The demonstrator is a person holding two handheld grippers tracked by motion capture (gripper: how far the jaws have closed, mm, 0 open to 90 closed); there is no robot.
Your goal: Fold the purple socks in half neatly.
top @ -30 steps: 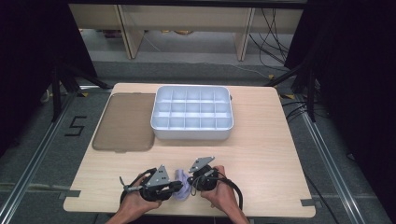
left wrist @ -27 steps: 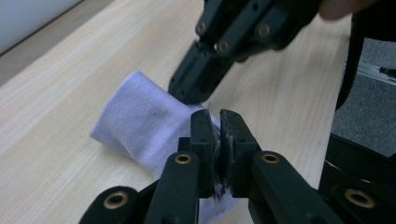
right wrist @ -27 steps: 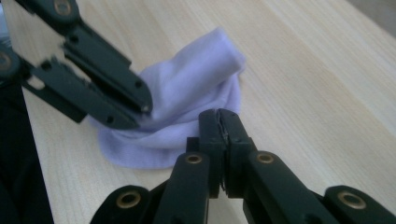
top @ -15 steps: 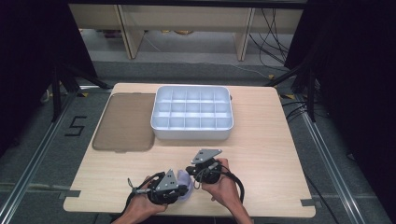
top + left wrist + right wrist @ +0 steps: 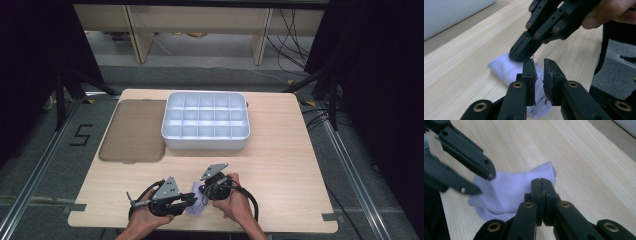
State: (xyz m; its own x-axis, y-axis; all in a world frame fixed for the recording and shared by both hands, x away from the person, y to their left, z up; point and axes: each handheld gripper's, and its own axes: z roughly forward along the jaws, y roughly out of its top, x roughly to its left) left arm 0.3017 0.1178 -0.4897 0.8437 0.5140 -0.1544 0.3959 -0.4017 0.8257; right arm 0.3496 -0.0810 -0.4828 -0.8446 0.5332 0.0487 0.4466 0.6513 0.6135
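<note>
We pin a lilac cloth (image 5: 506, 192) at the bench's (image 5: 280, 165) near edge: right fingers (image 5: 541, 182) pinched on its edge, left fingers (image 5: 539, 67) just parting a sliver above it, gripping nothing.

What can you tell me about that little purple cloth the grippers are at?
The purple cloth is small, soft-looking and pale lilac, bunched into a crumpled lump. It lies on the wooden table near its front edge, between the two hands. The right gripper, jaws together, pinches one fold. The left gripper is at it, jaws slightly apart.
</note>
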